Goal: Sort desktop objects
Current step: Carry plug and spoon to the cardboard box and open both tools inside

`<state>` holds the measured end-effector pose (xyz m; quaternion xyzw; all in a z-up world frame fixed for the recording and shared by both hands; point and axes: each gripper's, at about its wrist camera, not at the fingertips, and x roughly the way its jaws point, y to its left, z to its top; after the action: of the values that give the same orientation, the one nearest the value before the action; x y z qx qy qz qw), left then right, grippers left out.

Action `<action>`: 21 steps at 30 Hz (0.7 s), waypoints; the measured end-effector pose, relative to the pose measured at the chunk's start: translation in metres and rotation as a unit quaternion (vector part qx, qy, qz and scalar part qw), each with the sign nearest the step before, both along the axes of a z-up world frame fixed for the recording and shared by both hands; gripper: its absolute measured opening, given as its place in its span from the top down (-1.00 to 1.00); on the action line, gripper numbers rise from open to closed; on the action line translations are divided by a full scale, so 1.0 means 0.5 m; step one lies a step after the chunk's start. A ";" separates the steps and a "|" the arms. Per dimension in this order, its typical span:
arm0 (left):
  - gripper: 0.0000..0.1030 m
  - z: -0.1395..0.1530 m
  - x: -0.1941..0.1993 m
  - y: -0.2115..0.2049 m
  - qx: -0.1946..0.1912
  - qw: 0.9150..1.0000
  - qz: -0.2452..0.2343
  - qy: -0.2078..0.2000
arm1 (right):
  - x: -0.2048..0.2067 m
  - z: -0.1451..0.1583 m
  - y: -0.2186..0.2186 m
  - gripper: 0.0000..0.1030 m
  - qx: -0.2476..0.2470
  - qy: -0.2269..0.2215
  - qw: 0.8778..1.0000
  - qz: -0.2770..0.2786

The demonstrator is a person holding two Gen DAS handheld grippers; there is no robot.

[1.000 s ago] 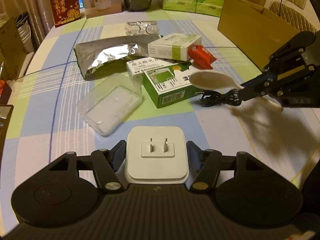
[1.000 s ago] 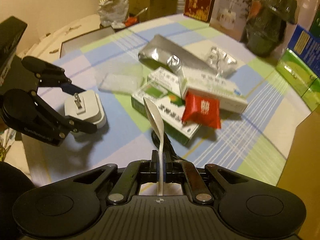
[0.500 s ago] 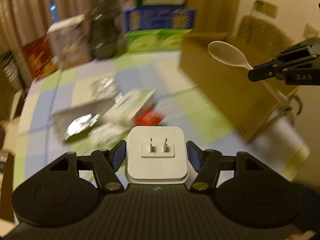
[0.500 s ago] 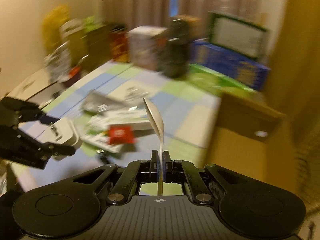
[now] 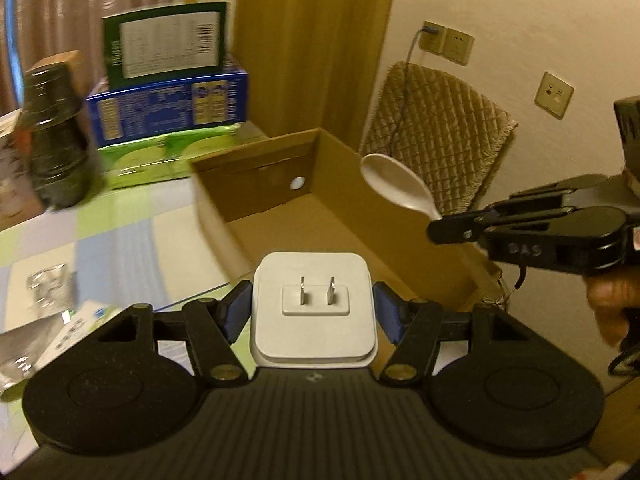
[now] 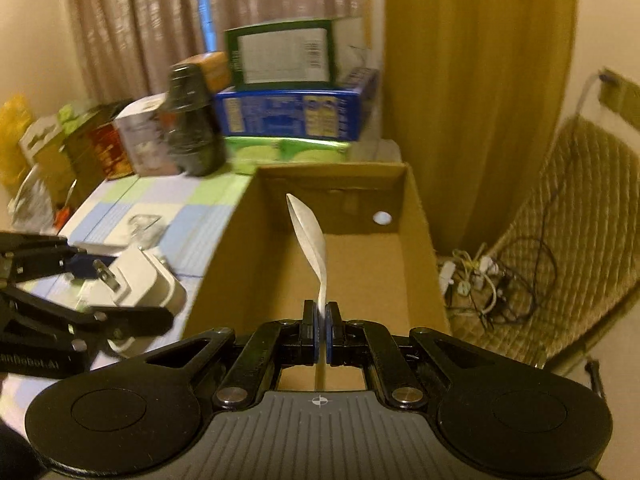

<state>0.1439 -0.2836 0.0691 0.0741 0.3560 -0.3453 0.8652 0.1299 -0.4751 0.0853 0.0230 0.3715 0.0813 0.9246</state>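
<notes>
Over the open cardboard box [image 6: 416, 240] at the table's right edge, I have both grippers up in the air, each carrying something. My right gripper [image 6: 320, 330] has its blue-padded fingers [image 6: 310, 332] pressed together on the thin handle of a white plastic spoon [image 6: 308, 236], which stands up edge-on with its bowl above the box's interior. From the left wrist camera the same spoon [image 5: 394, 186] shows its bowl face-on, sticking out of the right gripper [image 5: 444, 230] over the box's right wall.

My left gripper [image 5: 314, 312] is pinching a white plug adapter [image 5: 314, 308] by its sides, blue pads touching both flanks, the two metal prongs pointing forward. It hangs above the near left wall of the cardboard box [image 5: 260, 184]. Through the right wrist camera, that adapter [image 6: 148, 284] sits just left of the box, above the table's checked cloth [image 6: 160, 196].

Along the table's far edge I see a dark wrapped bundle [image 6: 192, 124], a blue carton [image 6: 292, 114] with a green one [image 6: 280, 54] on top. Beyond the box, a quilted chair [image 5: 436, 136] stands against the wall.
</notes>
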 end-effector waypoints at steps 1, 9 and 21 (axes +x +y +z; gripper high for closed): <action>-0.17 -0.005 0.005 -0.017 0.000 1.000 -0.004 0.001 | 0.005 -0.006 -0.011 1.00 0.006 0.002 1.000 -0.008; -0.17 -0.047 0.028 -0.099 0.014 1.000 -0.025 0.006 | 0.029 -0.036 -0.053 1.00 0.022 0.016 0.999 -0.026; -0.33 -0.041 0.019 -0.037 0.021 1.000 0.003 -0.017 | 0.052 -0.051 -0.042 0.96 0.070 0.012 0.997 -0.025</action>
<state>0.1534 -0.3019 0.0486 0.0967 0.3487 -0.3338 0.8704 0.1558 -0.4960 0.0597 0.0980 0.3757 0.0837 0.9178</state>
